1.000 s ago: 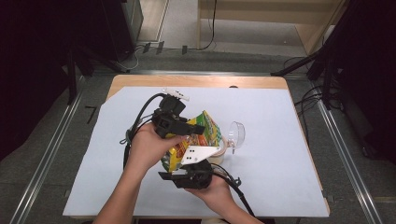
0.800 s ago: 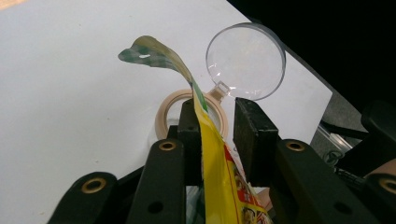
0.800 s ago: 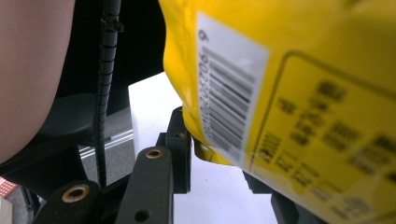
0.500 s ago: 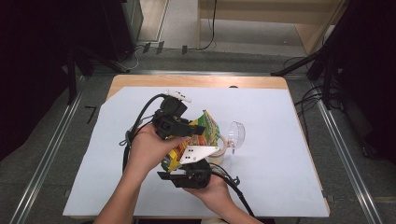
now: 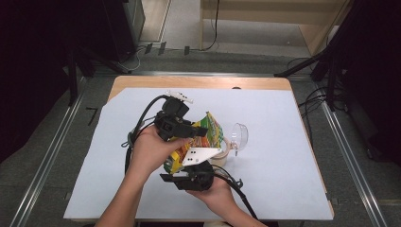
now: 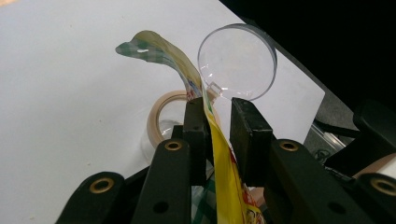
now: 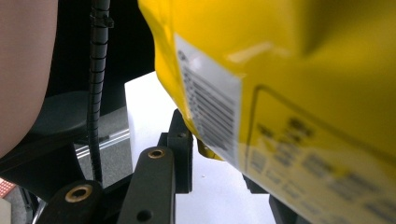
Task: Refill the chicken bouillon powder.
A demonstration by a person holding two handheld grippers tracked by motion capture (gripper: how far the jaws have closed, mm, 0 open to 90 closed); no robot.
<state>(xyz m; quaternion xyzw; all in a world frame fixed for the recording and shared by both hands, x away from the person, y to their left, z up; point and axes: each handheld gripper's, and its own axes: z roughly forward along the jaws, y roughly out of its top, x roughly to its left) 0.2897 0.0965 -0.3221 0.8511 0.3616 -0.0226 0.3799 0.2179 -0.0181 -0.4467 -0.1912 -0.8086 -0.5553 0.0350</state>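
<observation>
Mid-frame in the high view, the yellow snack bag hangs between both tools. The left gripper pinches its top edge; the right gripper probably clamps its bottom, one jaw being hidden. Pulling unevenly could tear it open abruptly, knocking over the clear lidded jar and tape roll.

This looks like a lab set up for recording. A wooden table covered with a white paper sheet stands mid-frame between metal floor rails, with black stands at the upper corners and loose black cables on the grey floor above.
</observation>
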